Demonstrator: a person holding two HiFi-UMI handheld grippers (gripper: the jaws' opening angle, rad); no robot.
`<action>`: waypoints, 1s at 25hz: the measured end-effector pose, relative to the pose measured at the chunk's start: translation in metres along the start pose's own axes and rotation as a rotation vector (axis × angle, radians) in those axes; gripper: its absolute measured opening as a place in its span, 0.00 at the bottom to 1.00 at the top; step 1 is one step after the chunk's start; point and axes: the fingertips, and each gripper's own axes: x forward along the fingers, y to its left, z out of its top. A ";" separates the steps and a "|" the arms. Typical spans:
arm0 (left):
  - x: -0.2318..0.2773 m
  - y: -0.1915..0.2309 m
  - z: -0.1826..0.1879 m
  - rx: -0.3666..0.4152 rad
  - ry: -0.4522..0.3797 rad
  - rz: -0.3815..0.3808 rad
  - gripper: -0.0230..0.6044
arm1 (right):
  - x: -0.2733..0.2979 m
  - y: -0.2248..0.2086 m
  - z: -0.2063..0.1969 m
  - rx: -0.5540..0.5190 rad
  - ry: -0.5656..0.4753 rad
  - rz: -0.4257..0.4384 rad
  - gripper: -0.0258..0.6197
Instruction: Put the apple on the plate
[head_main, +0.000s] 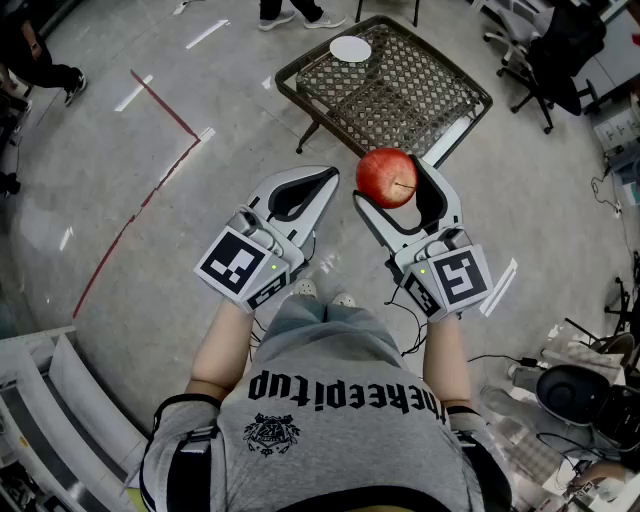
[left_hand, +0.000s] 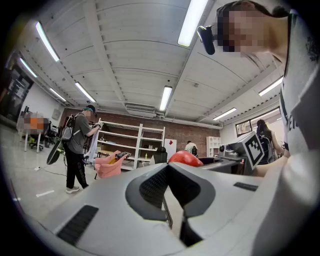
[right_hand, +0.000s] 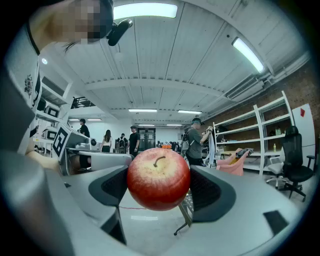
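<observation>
Right gripper (head_main: 393, 181) has its jaws spread wide and clamped on the apple (head_main: 386, 176), which is in the air, well short of the plate (head_main: 350, 48) on the wicker table (head_main: 452, 92). Left gripper (head_main: 322, 181) is closed with nothing in it. My worry: the apple is pinched only at its sides, so a jolt could roll it out, and the plate sits near the table's rim, so a sloppy release could send it off.
</observation>
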 end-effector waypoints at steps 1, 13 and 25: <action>-0.001 0.002 -0.001 0.000 0.001 -0.003 0.06 | 0.002 0.001 -0.001 0.000 0.000 -0.002 0.64; -0.006 -0.001 0.001 0.007 -0.003 -0.025 0.06 | 0.000 0.008 0.000 -0.009 0.002 -0.020 0.64; -0.024 0.027 -0.004 0.007 -0.008 -0.032 0.06 | 0.023 0.023 0.001 0.016 -0.005 -0.024 0.66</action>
